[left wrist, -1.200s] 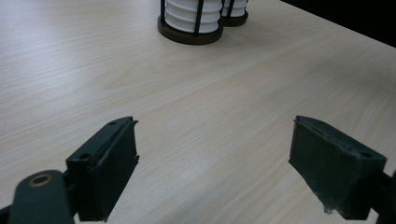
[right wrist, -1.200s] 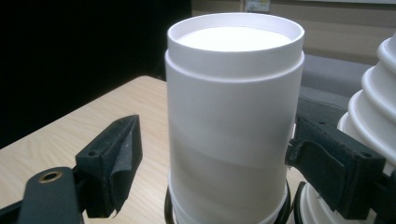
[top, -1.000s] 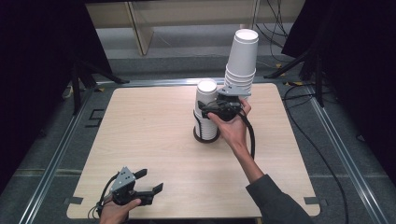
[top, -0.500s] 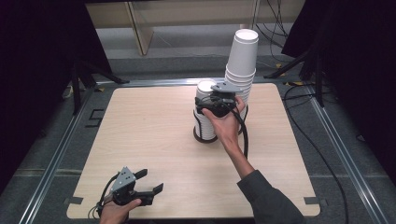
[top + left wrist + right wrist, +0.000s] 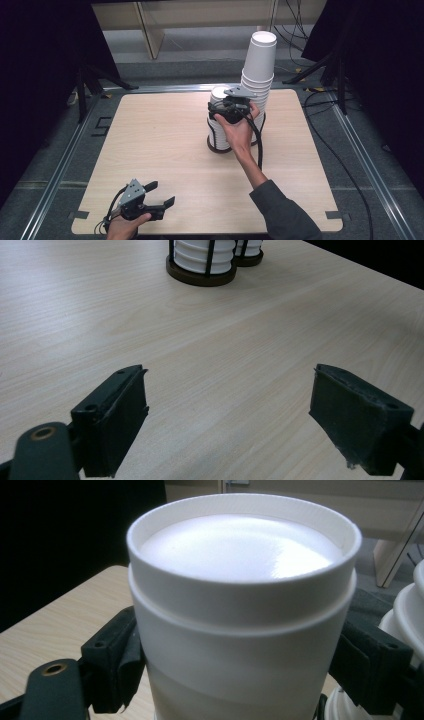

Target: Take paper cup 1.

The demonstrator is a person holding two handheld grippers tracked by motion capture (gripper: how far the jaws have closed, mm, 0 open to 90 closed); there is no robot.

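Table [image 5: 150, 165]: light wood top w/ rounded corners, dark floor + metal rails round it; bare near & left.
Short stack [image 5: 218, 120]: white cups nested bottom-up, standing upright in a dark round base w/ thin black rods, about mid-table, a bit right of centre. Long axis vertical, closed end up.
Top cup [image 5: 240, 605]: uppermost of the short stack, upside down, flat bottom up, rim ridge just below it; fills most of the right gripper view.
Tall stack [image 5: 257, 70]: second column of white cups just right of & slightly beyond the short one, much taller, also bottom-up, leans slightly. Own dark base, just beside the first one in the left gripper view [image 5: 248, 255].
Right gripper [image 5: 227, 107]: held by the right hand [image 5: 237, 131], at the top of the short stack; a black pad on each side of the top cup, both touching its wall – grasping it. Cable trails down toward the forearm.
In the way: tall stack sits close at right gripper's right side; rods of the base run up the short stack's sides.
Left gripper [image 5: 159, 194]: near-left corner, low over the table, held by the left hand [image 5: 125, 227]; jaws spread wide, nothing between them but bare wood. Points toward the stacks, well apart from them.
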